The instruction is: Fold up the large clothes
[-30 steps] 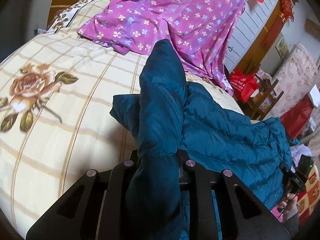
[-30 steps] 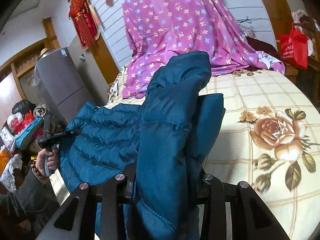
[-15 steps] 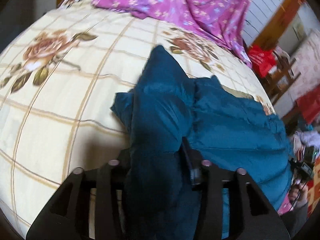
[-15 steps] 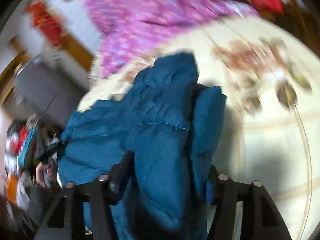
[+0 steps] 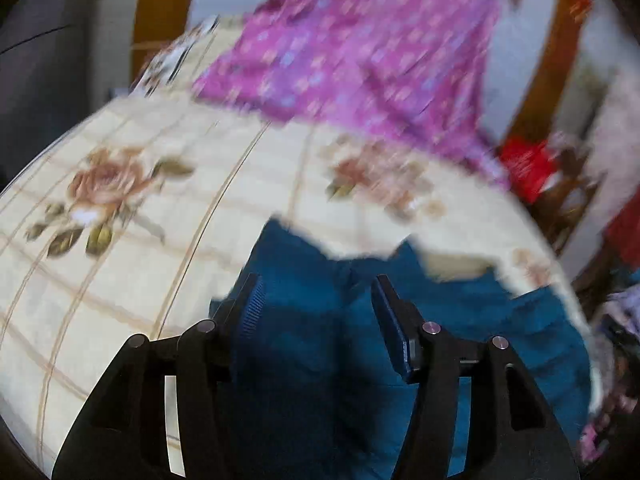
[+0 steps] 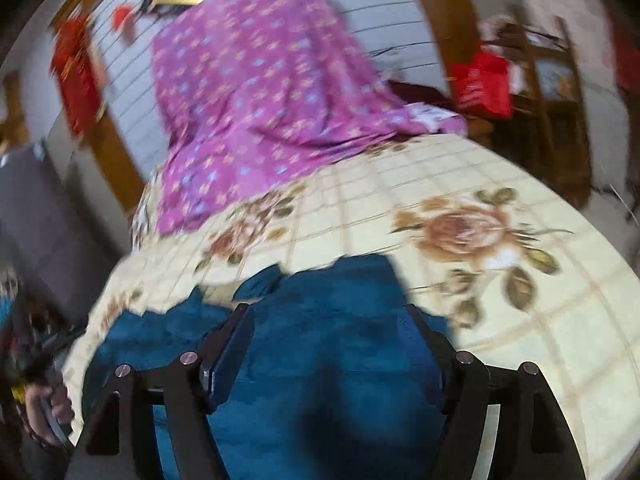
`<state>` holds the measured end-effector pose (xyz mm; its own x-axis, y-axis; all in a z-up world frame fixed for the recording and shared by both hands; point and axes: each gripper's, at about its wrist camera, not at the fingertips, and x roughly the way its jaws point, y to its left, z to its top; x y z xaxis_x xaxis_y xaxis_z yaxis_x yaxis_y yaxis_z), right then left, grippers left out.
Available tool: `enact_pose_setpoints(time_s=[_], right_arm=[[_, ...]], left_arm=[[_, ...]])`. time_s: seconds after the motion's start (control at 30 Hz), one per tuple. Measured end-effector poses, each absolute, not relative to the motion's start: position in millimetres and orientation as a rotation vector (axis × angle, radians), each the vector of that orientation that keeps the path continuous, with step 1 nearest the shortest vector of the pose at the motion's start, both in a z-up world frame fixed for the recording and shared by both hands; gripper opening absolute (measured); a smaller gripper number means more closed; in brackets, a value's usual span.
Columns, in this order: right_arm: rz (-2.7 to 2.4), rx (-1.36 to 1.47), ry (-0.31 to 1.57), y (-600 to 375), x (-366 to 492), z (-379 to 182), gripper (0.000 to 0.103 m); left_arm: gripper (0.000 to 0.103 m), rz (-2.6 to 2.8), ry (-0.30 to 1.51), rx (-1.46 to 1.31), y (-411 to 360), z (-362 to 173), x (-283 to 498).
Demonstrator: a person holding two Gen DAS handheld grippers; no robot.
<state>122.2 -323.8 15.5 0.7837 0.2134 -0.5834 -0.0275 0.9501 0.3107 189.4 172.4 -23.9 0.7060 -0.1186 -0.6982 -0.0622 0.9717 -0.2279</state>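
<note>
A: Step? 
B: Release after a fold. Left gripper (image 5: 316, 304) and right gripper (image 6: 328, 332) have just been opening, jaws wide, gripping nothing; blue jacket (image 5: 320, 360) lies at 6 o'clock on the bedspread (image 5: 120, 280). 
A: Next? 
B: Likely withdraw, regrip an edge.

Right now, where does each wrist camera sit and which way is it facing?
Left wrist: on the left gripper, angled down across the bed toward the purple sheet; own fingers, just opening, straddle the blue jacket without pressing it.
Right wrist: on the right gripper, same heading; its fingers, also just opening, straddle the jacket; the person's other hand shows at the far left edge.
Shared: jacket, bed, purple sheet, red bag.
</note>
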Motion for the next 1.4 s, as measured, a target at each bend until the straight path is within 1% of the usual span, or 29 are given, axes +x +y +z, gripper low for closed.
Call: enact_pose_setpoints(time_s=[0.1,0.17,0.23,0.33,0.43,0.53,0.67,0.77,0.83,0.93,1.03,1.1,1.17,1.27,1.33,1.4], right_arm=[[0.069,0.146,0.81,-304,162,-18,0.072],[0.001,0.113,0.921,-312,186,-51,0.073],[0.011,0.151,0.947,-325,198,-69,0.079],[0.015,0.163,0.955,-334,207,-81,0.087],[0.026,0.176,0.978,-336,211,-90,0.092],[0.026,0.198,0.987,-335,210,-93,0.094],[0.011,0.172,1.001,-328,210,-88,0.094],[-0.023,0.159,1.014,-327,209,-81,0.093],[-0.077,0.165,0.962,-326,201,-60,0.093],[-0.043,0.146,0.802,-302,187,-16,0.093],[0.056,0.134,0.765,-262,184,-3,0.093],[0.104,0.072,0.774,-227,185,-3,0.093],[0.139,0.015,0.787,-198,186,-6,0.093],[0.164,-0.055,0.826,-170,188,-17,0.093],[0.161,-0.111,0.851,-157,191,-26,0.094],[0.162,-0.121,0.893,-155,196,-39,0.1]], left_arm=[[0.055,0.077,0.891,-0.216,172,-58,214],[0.06,0.091,0.907,-0.221,173,-74,222],[0.069,0.079,0.887,-0.232,168,-83,227],[0.077,0.083,0.887,-0.247,164,-91,231],[0.081,0.076,0.901,-0.257,164,-97,238],[0.082,0.072,0.909,-0.266,166,-99,244],[0.082,0.082,0.914,-0.266,167,-97,243],[0.081,0.096,0.903,-0.279,169,-84,237],[0.081,0.045,0.811,-0.305,167,-59,225],[0.081,-0.067,0.692,-0.287,150,-27,207],[0.081,-0.165,0.709,-0.225,121,-23,204],[0.081,-0.167,0.725,-0.134,99,-24,202],[0.081,-0.127,0.702,-0.062,90,-20,198],[0.081,0.024,0.667,-0.033,105,-17,200],[0.081,0.134,0.724,-0.075,131,-27,211],[0.081,0.254,0.82,-0.127,158,-45,224]])
